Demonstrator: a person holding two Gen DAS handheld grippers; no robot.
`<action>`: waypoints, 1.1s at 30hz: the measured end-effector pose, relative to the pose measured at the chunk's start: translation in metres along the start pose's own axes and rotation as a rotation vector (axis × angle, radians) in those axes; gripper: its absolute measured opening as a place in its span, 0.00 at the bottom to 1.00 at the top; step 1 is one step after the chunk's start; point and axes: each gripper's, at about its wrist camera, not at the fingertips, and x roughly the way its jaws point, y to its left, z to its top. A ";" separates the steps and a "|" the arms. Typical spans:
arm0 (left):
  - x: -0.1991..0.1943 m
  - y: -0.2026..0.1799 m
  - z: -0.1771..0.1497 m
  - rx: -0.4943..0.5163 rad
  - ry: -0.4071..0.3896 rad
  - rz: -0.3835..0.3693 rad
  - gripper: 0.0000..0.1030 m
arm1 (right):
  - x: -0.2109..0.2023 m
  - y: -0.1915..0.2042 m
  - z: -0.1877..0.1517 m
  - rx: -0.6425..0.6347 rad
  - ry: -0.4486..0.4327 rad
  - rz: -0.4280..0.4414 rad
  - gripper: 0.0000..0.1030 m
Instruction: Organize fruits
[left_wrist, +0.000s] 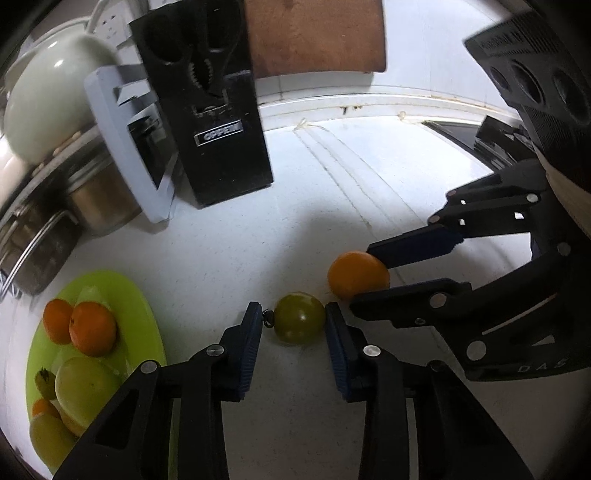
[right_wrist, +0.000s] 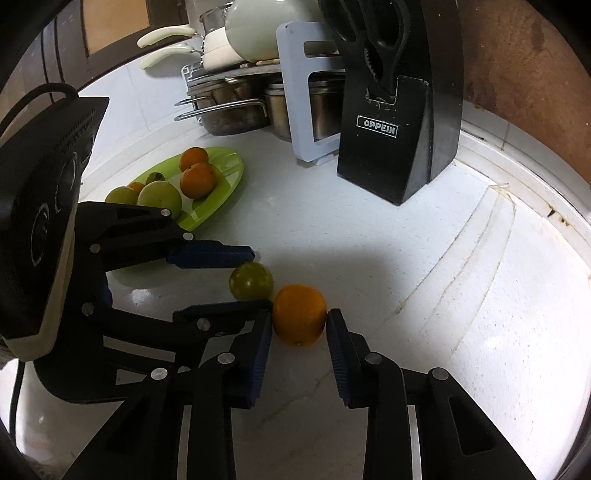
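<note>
Partly hidden items come first: on the lime-green oval plastic plate (left_wrist: 146, 325), the fruit nearest the left wrist camera is cut off by the left gripper's (left_wrist: 293, 328) own linkage, and in the right wrist view that same gripper (right_wrist: 236, 284) covers the plate's near rim. Behind the plate, the stacked steel pots (right_wrist: 229, 107) and the pale ceramic kettle (left_wrist: 48, 107) are blurred and cropped at the frame edge. The dull green round fruit (left_wrist: 299, 318) rests on the white speckled countertop (left_wrist: 258, 240) between the left gripper's blue pads; the right pad appears to touch it, a narrow gap shows at the left pad, so the jaws stand open around it. The round orange (right_wrist: 299, 314) lies just beside the green fruit, between the pads of the right gripper (right_wrist: 299, 332); contact on both sides looks likely, but whether it is clamped cannot be told. Open countertop extends to the right toward the raised white counter edge (right_wrist: 517, 173). The black knife block marked OPPEIN (right_wrist: 395, 122) and the pale blue slotted rack (right_wrist: 299, 110) stand beyond the fruits.
</note>
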 end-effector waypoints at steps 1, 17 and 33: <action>-0.001 0.001 0.000 -0.010 0.001 0.002 0.33 | 0.000 0.000 0.000 0.002 -0.001 -0.001 0.31; -0.031 0.002 0.001 -0.139 -0.028 0.045 0.33 | -0.016 0.001 -0.002 0.015 -0.038 -0.009 0.31; -0.104 -0.005 -0.017 -0.336 -0.094 0.155 0.33 | -0.067 0.034 -0.002 -0.042 -0.134 0.015 0.24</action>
